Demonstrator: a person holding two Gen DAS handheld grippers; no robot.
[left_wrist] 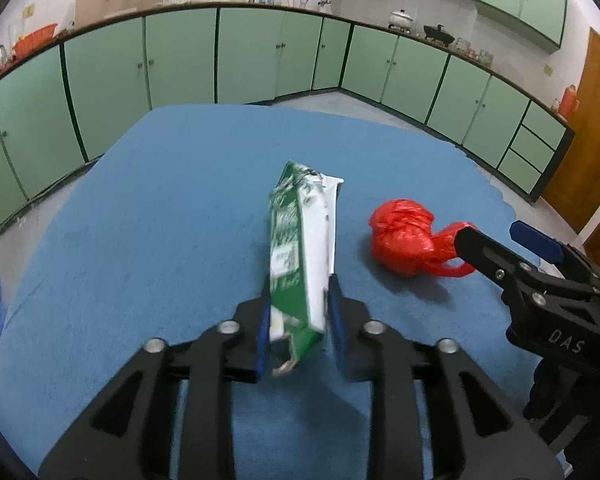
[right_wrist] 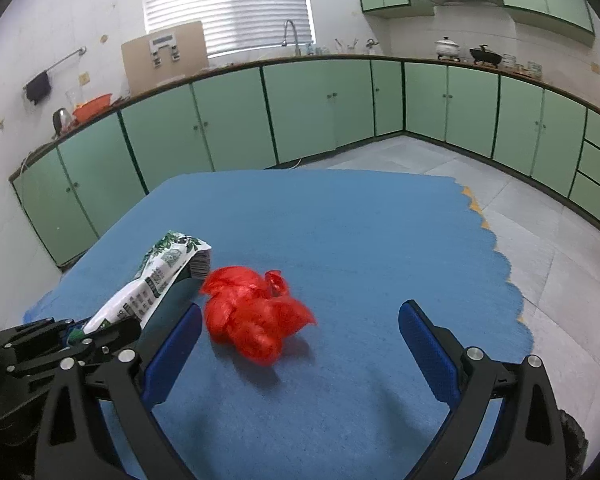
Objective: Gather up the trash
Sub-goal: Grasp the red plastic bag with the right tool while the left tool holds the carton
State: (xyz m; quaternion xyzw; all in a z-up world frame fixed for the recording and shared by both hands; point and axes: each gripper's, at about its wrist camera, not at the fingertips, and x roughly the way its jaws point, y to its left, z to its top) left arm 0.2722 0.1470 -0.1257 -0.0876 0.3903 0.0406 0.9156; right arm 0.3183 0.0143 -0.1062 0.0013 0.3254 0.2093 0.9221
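The left gripper (left_wrist: 298, 320) has its jaws clamped on the green carton (left_wrist: 300, 248). The right gripper (right_wrist: 300, 352), jaws wide apart, must next close on the red bag (right_wrist: 252, 316).

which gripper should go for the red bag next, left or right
Right. The right gripper is open and empty, with the red plastic bag lying on the blue mat just ahead of its fingers. The left gripper is already occupied, clamped on the green and white carton.
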